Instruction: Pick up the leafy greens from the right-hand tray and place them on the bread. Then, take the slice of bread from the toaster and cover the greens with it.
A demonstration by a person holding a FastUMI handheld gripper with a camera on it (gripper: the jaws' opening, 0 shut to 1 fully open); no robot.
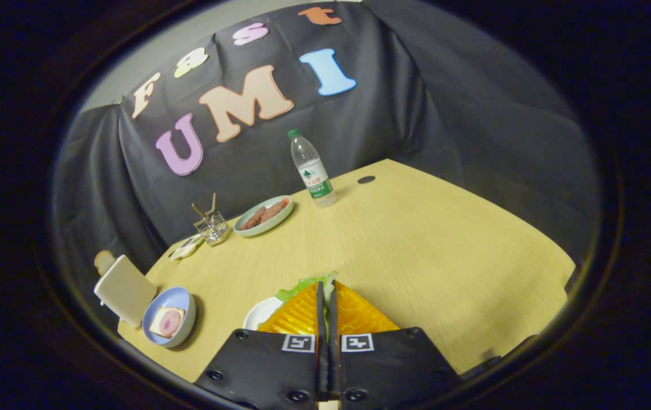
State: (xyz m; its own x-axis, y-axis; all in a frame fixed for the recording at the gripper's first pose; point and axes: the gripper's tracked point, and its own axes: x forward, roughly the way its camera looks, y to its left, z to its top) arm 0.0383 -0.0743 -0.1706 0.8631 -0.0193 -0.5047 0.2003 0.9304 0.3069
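My gripper (326, 283) is shut on the leafy greens (301, 286), whose pale green edge pokes out at the fingertips and to their left. The fingers stand almost together, just above the white tray (261, 312) on the wooden table (416, 250). To the left, a blue bowl (184, 324) holds a slice of bread (167, 322) topped with a pink round of ham. Beside the bowl stands a cream toaster (125, 289), with a slice of bread (103, 261) sticking up out of its far end.
Beyond the fingers, a pale green plate (263, 216) with brown meat slices sits near the cloth wall. Near it are a clear water bottle (313, 168), a small wire rack (211, 225) and a small white dish (186, 247). The table's edge curves round on the right.
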